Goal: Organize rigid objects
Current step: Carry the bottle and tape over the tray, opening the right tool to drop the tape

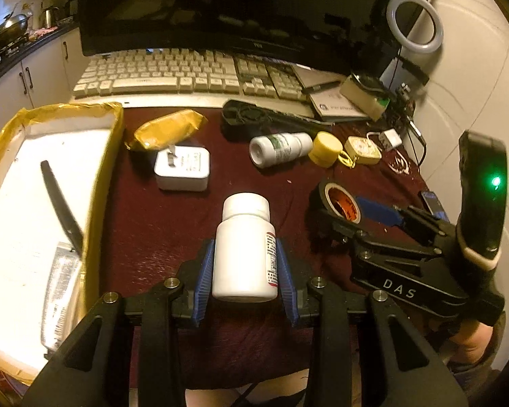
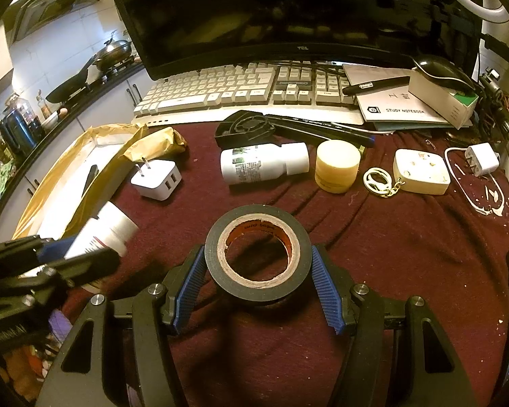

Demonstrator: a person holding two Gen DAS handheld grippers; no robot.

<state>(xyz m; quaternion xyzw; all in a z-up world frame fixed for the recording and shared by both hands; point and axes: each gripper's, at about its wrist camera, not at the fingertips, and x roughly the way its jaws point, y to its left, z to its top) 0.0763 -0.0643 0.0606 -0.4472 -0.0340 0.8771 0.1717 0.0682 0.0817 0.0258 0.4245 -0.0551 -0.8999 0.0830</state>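
Clamped between the blue pads of the left gripper (image 1: pixel 244 268), a white pill bottle (image 1: pixel 243 249) sits at lower centre of the left wrist frame, beside the yellow-taped box (image 1: pixel 105 183). Right gripper (image 2: pixel 258 268) grips a black tape roll (image 2: pixel 258 259) at lower centre, over the maroon cloth (image 2: pixel 390 254).

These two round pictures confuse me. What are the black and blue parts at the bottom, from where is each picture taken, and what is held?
Each is a hand-held tool with two blue fingers, carried by a person, with a camera on it looking forward. In the left view, the left tool grips a white bottle. In the right view, the right tool grips a tape roll. On the red cloth lie a charger, another bottle and a yellow jar. A box stands at the left.
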